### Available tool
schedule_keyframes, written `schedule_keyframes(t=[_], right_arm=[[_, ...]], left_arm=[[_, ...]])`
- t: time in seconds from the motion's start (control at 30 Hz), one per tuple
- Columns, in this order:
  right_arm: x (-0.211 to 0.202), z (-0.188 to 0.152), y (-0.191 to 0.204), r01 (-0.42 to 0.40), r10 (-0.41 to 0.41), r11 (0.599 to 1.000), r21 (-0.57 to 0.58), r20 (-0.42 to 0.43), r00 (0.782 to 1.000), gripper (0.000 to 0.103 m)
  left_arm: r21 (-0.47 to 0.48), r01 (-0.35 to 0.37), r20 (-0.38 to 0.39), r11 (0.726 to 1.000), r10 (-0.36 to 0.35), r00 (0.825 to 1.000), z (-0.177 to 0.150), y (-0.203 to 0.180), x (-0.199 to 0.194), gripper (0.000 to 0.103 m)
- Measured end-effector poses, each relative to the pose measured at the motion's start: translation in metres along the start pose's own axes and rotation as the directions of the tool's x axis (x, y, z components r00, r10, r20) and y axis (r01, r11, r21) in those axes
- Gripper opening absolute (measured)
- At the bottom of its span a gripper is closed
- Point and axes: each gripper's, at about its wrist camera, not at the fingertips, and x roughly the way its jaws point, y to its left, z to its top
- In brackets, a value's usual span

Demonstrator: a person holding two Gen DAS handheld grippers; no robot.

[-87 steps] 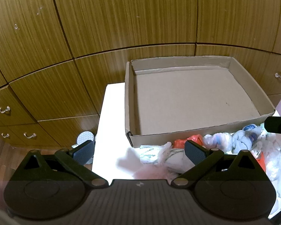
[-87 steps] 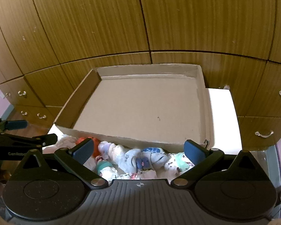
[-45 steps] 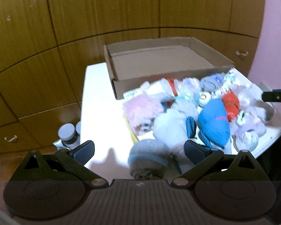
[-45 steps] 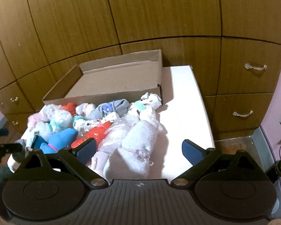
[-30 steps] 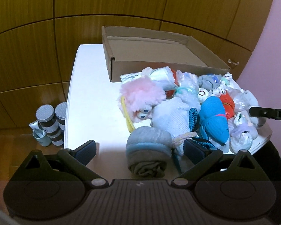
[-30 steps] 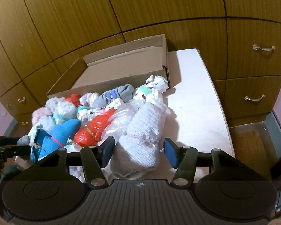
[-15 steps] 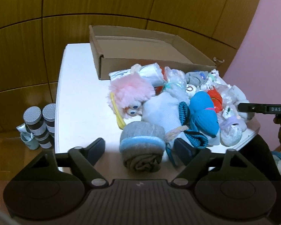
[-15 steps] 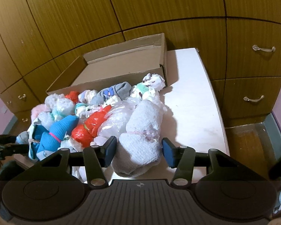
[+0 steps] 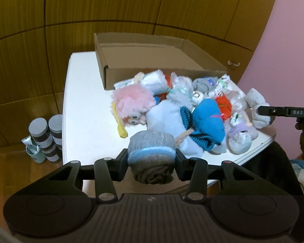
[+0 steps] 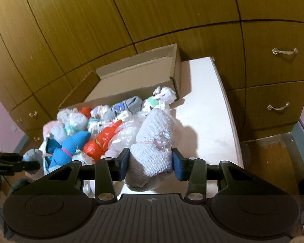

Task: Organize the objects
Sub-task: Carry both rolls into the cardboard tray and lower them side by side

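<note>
My left gripper has a grey rolled sock with a blue cuff between its jaws at the table's near edge. The jaws are closing and both pads touch its sides. My right gripper is closing on a white knitted bundle tied with a pink band, and its pads press on it. Behind lies a pile of rolled socks and bagged items: a pink fluffy toy, a blue sock and a red bag. An empty cardboard box stands beyond the pile.
The white table has bare strips at its left side and at its right side. Grey-lidded jars stand on the floor left of it. Wooden drawer fronts surround the table. The other gripper's finger reaches in from the right.
The left jaws came in from wide open onto the grey rolled sock. The right jaws narrowed further onto the white knitted bundle. Both hands stayed almost in place.
</note>
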Motion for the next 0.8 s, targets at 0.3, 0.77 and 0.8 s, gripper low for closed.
schedule_keyframes(t=[0.3,0.77,0.8], right_arm=[[-0.018,0.021,-0.003,-0.032,0.031,0.999,0.011,0.064,0.997,0.05],[0.038,0.148,0.045,-0.181,0.189,0.977,-0.112,0.065,0.98,0.05],[0.053,0.159,0.05,-0.2,0.205,0.973,-0.112,0.041,0.978,0.05]], left_arm=[[0.007,-0.005,0.095,1.0,0.005,0.995,0.038,-0.004,-0.022,0.042],[0.073,-0.167,0.155,0.983,0.155,0.976,0.17,0.005,0.059,0.042],[0.084,-0.186,0.15,0.979,0.172,0.974,0.179,0.007,0.072,0.042]])
